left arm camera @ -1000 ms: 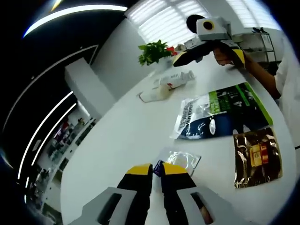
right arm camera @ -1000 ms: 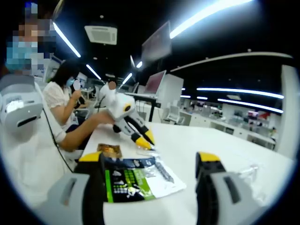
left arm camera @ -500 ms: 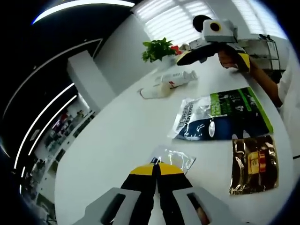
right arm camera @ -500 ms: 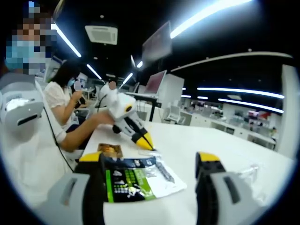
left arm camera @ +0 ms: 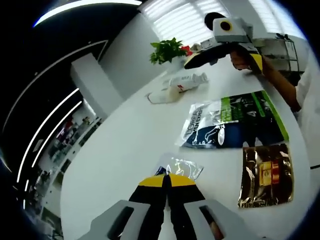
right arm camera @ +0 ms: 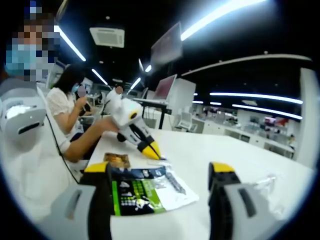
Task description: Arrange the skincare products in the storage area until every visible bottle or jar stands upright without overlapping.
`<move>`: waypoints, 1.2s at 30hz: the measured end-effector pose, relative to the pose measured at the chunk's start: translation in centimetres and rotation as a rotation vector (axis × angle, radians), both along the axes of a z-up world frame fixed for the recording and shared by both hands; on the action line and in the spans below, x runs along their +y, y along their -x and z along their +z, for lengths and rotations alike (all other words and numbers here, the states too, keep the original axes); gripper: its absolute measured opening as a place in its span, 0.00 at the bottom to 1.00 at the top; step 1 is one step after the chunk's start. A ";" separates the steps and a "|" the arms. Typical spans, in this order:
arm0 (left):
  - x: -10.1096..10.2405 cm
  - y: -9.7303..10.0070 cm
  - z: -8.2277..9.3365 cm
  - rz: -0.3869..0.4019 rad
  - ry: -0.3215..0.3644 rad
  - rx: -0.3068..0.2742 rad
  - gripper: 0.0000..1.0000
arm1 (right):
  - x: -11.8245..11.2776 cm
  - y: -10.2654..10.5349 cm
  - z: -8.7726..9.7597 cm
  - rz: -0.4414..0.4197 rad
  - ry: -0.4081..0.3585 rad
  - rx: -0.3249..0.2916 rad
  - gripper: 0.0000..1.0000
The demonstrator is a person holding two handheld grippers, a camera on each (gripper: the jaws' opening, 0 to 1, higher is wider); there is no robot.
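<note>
1. Yellow-tipped left gripper (left arm camera: 167,181) pressed together on the edge of a clear sachet (left arm camera: 181,166) – lying flat on the white table (left arm camera: 125,145).
2. Right gripper (right arm camera: 162,172) spread wide, holding nothing – above the green-and-dark packet (right arm camera: 140,192).
3. Gold packet (left arm camera: 266,175) beside it; two tubes (left arm camera: 177,87) farther off, near a plant (left arm camera: 167,50).

We've got a white worktop (left arm camera: 125,145) with flat stuff lying on it: a green and navy sachet (left arm camera: 232,122), a brown foil packet (left arm camera: 266,175), a small clear packet (left arm camera: 179,166), plus two white tubes (left arm camera: 177,87) near a potted plant (left arm camera: 167,51).
</note>
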State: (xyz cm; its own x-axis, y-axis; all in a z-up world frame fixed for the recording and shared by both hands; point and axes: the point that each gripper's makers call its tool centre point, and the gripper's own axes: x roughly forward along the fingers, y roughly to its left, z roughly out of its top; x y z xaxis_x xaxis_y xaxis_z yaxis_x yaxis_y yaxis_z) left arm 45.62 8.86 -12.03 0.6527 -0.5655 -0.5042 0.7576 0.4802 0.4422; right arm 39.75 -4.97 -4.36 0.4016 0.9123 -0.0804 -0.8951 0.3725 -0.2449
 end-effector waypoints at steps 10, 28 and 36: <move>-0.4 0.7 0.0 0.004 0.023 0.042 0.00 | 0.1 0.1 -0.1 0.006 0.006 0.001 0.79; -0.9 2.2 0.0 0.005 -0.021 0.054 0.00 | 0.0 0.0 -0.2 0.009 0.007 0.002 0.78; -0.7 2.8 -0.1 0.007 -0.038 0.058 0.00 | 0.0 -0.1 -0.2 0.010 0.007 0.002 0.78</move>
